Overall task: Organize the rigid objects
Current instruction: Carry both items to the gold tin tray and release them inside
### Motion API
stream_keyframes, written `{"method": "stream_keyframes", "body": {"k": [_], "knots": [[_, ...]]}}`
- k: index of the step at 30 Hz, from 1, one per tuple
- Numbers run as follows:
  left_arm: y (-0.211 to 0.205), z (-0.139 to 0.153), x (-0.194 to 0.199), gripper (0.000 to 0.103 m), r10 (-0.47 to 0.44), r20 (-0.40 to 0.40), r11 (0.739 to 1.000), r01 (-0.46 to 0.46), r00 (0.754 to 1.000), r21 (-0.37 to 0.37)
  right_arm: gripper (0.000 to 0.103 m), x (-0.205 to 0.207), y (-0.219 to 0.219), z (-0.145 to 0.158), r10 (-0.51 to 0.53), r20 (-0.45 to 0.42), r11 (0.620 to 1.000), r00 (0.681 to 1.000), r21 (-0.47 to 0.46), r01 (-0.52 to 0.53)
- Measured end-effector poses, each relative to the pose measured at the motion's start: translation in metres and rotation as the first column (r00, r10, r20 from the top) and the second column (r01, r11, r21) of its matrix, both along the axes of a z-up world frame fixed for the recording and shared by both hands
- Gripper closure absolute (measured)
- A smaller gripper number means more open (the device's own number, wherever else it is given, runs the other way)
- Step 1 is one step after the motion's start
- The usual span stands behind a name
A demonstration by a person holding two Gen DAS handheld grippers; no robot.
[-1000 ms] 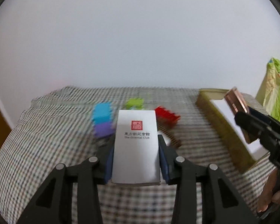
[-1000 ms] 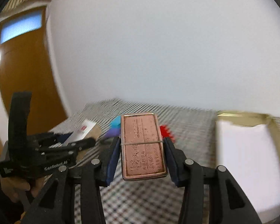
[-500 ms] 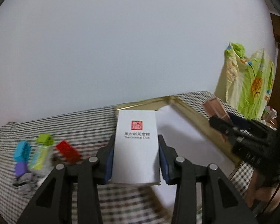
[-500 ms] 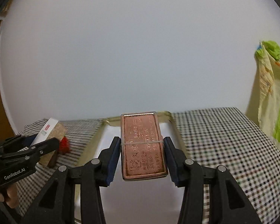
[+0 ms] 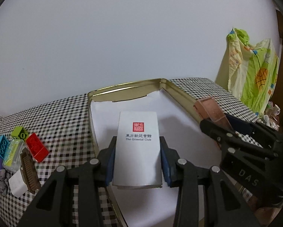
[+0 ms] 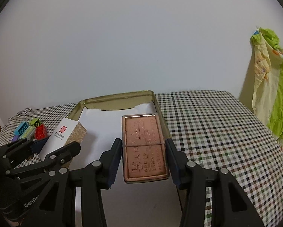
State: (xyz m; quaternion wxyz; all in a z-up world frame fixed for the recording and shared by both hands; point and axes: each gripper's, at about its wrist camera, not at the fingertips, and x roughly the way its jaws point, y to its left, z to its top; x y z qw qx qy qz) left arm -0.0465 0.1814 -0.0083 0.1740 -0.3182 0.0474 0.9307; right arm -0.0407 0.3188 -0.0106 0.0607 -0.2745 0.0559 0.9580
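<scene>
My left gripper (image 5: 137,162) is shut on a white box with a red seal (image 5: 138,147), held above the open gold tin tray (image 5: 126,88) lined with white paper. My right gripper (image 6: 144,158) is shut on a flat copper tin (image 6: 144,147), held over the tray's right side (image 6: 160,111). The right gripper with the copper tin also shows in the left wrist view (image 5: 213,111), and the left gripper with the white box shows in the right wrist view (image 6: 60,134).
On the checked tablecloth (image 5: 62,117) left of the tray lie a red brick (image 5: 36,150), a green brick (image 5: 18,132), a blue brick (image 5: 0,147), a clear case (image 5: 13,158), a brown comb (image 5: 29,172) and a white block (image 5: 17,182). Green patterned fabric (image 5: 254,71) hangs at the right.
Both grippers have swung right from the loose objects to the tin tray, still holding the white box and the copper tin, and now hover over its paper lining.
</scene>
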Motion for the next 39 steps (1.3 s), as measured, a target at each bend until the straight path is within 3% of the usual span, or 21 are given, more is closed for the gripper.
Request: {"method": "stream_keyframes", "body": {"k": [12, 15, 36, 38, 39], "knots": [[0.011, -0.007, 0.000, 0.063, 0.019, 0.007, 0.994, -0.018, 1.000, -0.110, 0.054, -0.006, -0.002, 0.000, -0.007, 0.012, 1.000, 1.000, 0.011, 0.007], [0.012, -0.012, -0.002, 0.063, 0.019, 0.034, 0.993, -0.015, 0.999, -0.121, 0.054, -0.006, 0.006, 0.000, -0.005, 0.021, 1.000, 1.000, -0.010, 0.005], [0.021, -0.016, 0.000, 0.062, -0.017, 0.026, 0.983, 0.022, 1.000, -0.180, 0.053, -0.018, 0.005, -0.007, 0.033, 0.096, 0.998, 0.995, -0.061, -0.027], [0.023, -0.014, 0.002, 0.046, -0.024, 0.013, 0.983, 0.026, 1.000, -0.183, 0.052, -0.018, 0.003, -0.008, 0.027, 0.104, 0.998, 0.994, -0.057, -0.021], [0.024, -0.013, 0.004, 0.042, -0.027, 0.001, 0.982, 0.026, 1.000, -0.186, 0.046, -0.018, 0.003, -0.008, 0.025, 0.103, 0.998, 0.994, -0.058, -0.019]]}}
